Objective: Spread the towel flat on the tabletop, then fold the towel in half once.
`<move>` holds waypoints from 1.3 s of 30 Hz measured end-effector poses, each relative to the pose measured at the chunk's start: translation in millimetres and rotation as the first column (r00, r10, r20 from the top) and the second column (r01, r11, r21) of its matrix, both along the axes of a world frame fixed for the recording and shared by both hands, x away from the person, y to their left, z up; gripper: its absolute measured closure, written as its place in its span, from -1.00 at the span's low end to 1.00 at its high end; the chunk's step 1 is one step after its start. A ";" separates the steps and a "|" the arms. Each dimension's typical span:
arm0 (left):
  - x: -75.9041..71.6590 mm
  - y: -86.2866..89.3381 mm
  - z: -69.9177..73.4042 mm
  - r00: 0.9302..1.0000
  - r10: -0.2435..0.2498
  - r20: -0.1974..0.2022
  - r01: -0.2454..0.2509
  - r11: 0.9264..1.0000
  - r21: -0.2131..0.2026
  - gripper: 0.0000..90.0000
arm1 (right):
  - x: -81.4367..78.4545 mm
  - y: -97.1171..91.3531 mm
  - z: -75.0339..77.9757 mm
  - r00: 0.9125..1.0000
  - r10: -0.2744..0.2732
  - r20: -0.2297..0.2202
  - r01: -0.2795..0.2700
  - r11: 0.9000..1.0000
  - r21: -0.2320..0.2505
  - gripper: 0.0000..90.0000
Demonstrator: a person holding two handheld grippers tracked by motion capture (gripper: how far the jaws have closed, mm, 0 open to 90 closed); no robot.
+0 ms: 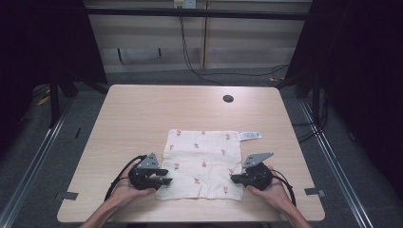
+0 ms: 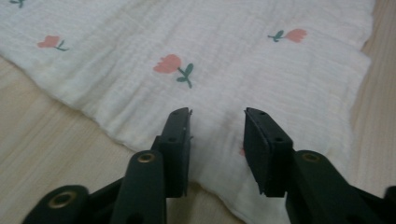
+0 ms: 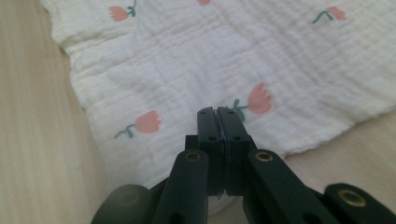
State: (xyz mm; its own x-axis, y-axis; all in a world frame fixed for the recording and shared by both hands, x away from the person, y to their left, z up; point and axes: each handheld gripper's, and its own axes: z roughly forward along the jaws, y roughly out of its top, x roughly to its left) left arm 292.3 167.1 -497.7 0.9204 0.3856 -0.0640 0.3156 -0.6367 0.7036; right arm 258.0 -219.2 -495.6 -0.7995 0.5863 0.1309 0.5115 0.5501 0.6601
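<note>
- Found the left claw (image 2: 217, 114) spread, its two black jaws standing apart with a clear gap between them.
- Saw nothing gripped in that gap; saw only the white cloth (image 2: 233, 56) lying flat below and beyond the jaw tips.
- Placed the left claw (image 1: 167, 176) at the cloth's left near corner in the high view, jaws pointing in over the fabric's edge.
- Found the right claw (image 3: 217, 109) pressed together, pad flat against pad.
- Could not tell whether any of the cloth (image 3: 187, 60) was caught between those pads; saw the tips low over the fabric, just beside a pink tulip print.
- Placed the right claw (image 1: 234, 178) at the cloth's right near corner in the high view, facing the left one across the fabric.
- Saw a grey three-cornered plate atop each claw and a dark cable looping back from each.
- Saw the left hand (image 1: 126, 190) and the right hand (image 1: 271, 190) wrapped around the claw bodies, forearms entering from the near edge.
- Found the cloth (image 1: 202, 156) spread open on the near half of the tabletop (image 1: 142, 114), roughly square, lightly crinkled, dotted with small pink flowers on green stems.
- Noted a small white label (image 1: 250, 136) jutting from the cloth's far right corner.
- Noted a round dark hole (image 1: 228, 99) in the tabletop near its far edge, well apart from the cloth.
</note>
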 end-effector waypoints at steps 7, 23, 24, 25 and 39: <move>-11.2 4.2 2.0 0.999 -0.034 -0.018 0.034 0.999 0.011 0.96 | -9.2 -2.3 1.2 1.000 0.008 -0.014 -0.008 1.000 -0.001 1.00; -29.7 13.7 5.9 0.997 -0.040 -0.065 0.039 0.999 -0.008 0.87 | -21.1 1.7 0.6 0.997 0.072 -0.028 -0.071 0.997 0.037 0.83; -28.0 14.6 7.9 0.997 -0.043 -0.066 0.041 0.999 -0.020 0.77 | -19.5 1.3 1.5 0.998 0.063 -0.018 -0.062 0.997 0.052 0.77; -27.7 15.2 10.5 0.998 -0.024 -0.064 0.022 0.999 -0.032 0.69 | -17.9 0.3 3.7 0.998 0.061 -0.007 -0.060 0.996 0.067 0.72; 9.5 34.2 21.1 0.987 0.122 -0.103 -0.133 0.985 -0.114 0.05 | 31.0 -16.6 26.7 0.990 -0.118 0.071 0.112 0.989 0.093 0.46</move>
